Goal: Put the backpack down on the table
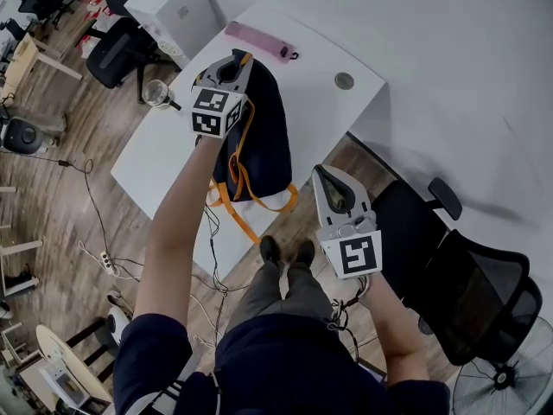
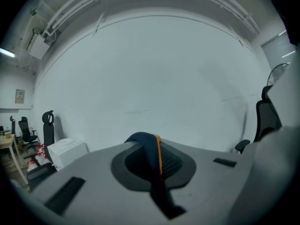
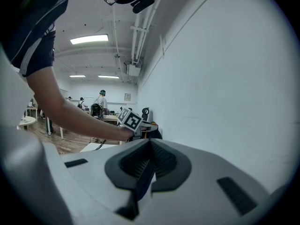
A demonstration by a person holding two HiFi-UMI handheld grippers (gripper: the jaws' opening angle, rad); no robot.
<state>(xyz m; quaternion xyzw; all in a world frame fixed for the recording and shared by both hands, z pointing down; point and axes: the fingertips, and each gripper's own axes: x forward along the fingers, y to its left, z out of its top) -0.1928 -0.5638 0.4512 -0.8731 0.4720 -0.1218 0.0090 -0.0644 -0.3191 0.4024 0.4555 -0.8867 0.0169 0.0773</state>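
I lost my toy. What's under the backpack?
The white table lies below the backpack. Orange straps dangle past the edge. Anything right beneath it is covered.

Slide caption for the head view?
Left gripper shut on the backpack's strap over the white table; right gripper shut, empty.

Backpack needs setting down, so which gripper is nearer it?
Left. The left gripper is shut on the strap of the backpack over the table; the right gripper hangs past the table's edge, apart from it.
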